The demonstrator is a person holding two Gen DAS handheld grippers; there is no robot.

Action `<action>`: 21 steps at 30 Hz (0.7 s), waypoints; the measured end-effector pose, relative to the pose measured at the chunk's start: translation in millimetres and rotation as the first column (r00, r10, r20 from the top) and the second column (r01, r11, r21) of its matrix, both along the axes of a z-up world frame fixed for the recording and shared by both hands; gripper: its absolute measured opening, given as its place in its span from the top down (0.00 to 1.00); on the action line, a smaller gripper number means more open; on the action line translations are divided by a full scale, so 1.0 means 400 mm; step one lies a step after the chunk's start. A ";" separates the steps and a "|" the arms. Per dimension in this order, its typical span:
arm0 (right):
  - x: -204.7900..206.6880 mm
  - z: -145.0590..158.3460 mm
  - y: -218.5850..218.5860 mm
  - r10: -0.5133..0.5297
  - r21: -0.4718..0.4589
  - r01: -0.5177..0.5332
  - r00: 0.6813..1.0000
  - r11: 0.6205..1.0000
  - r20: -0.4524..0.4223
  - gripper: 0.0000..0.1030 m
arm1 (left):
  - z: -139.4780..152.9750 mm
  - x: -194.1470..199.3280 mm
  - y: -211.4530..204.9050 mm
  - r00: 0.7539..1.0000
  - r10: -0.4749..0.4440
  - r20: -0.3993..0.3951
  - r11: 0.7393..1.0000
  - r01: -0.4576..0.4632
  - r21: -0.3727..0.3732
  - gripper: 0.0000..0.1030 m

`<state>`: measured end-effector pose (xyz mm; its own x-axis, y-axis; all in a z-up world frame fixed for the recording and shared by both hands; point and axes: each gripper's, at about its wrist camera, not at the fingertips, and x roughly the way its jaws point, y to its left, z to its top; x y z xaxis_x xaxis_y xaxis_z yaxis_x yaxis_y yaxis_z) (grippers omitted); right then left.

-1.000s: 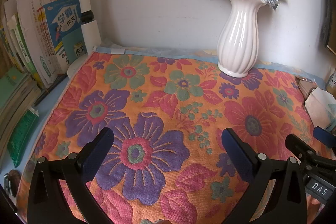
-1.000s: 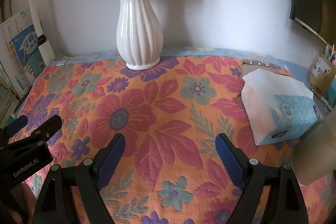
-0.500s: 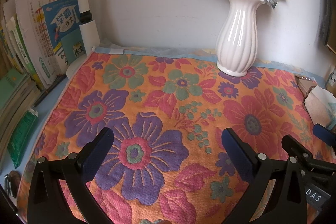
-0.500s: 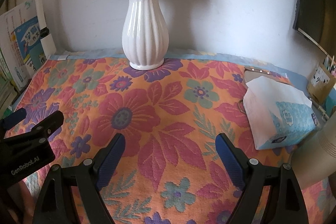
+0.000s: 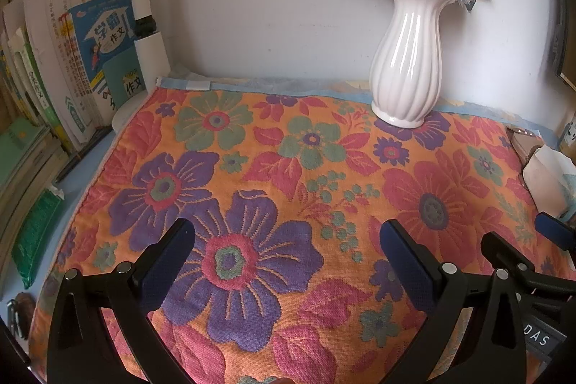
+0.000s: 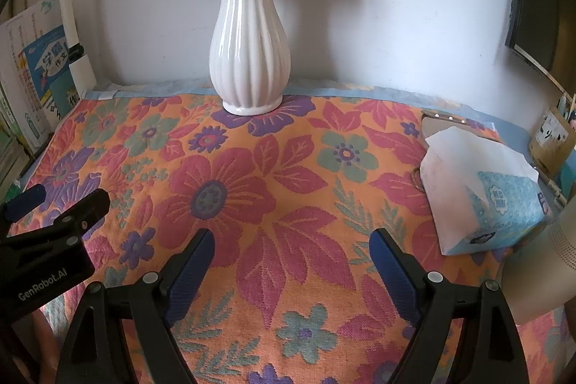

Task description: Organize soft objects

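Both tongs — left (image 5: 286, 242) and right (image 6: 291, 252) — gape wide, empty, above the floral towel (image 6: 288, 168).

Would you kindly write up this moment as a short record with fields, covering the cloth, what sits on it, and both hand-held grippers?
cloth: floral cloth, spread flat over the table
vase: white vase with blue flowers, upright on the cloth's far edge by the wall
tissue pack: tissue pack on the cloth's right side
books: books standing left of the cloth
left hand-held gripper: open, above the cloth, holding nothing
right hand-held gripper: open, above the cloth, holding nothing
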<state>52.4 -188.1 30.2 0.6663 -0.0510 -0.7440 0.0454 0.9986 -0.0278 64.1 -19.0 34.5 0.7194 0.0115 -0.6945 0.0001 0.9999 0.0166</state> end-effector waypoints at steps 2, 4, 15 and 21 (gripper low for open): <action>0.001 0.000 -0.001 0.000 -0.001 0.000 1.000 1.000 -0.001 0.16 | 0.000 0.000 0.000 1.000 0.000 0.000 1.000 0.000 0.000 0.00; 0.003 -0.001 -0.002 0.000 -0.002 0.000 1.000 1.000 -0.003 0.16 | 0.000 0.000 0.000 1.000 0.000 0.001 1.000 0.000 0.001 0.00; 0.004 0.000 -0.002 -0.002 -0.004 0.002 1.000 1.000 -0.006 0.16 | 0.001 -0.001 -0.001 1.000 0.001 0.001 1.000 -0.001 0.002 0.00; -0.006 0.004 -0.004 -0.013 -0.014 0.013 1.000 1.000 -0.006 0.16 | -0.002 -0.015 -0.010 1.000 -0.011 -0.011 1.000 0.011 0.022 0.00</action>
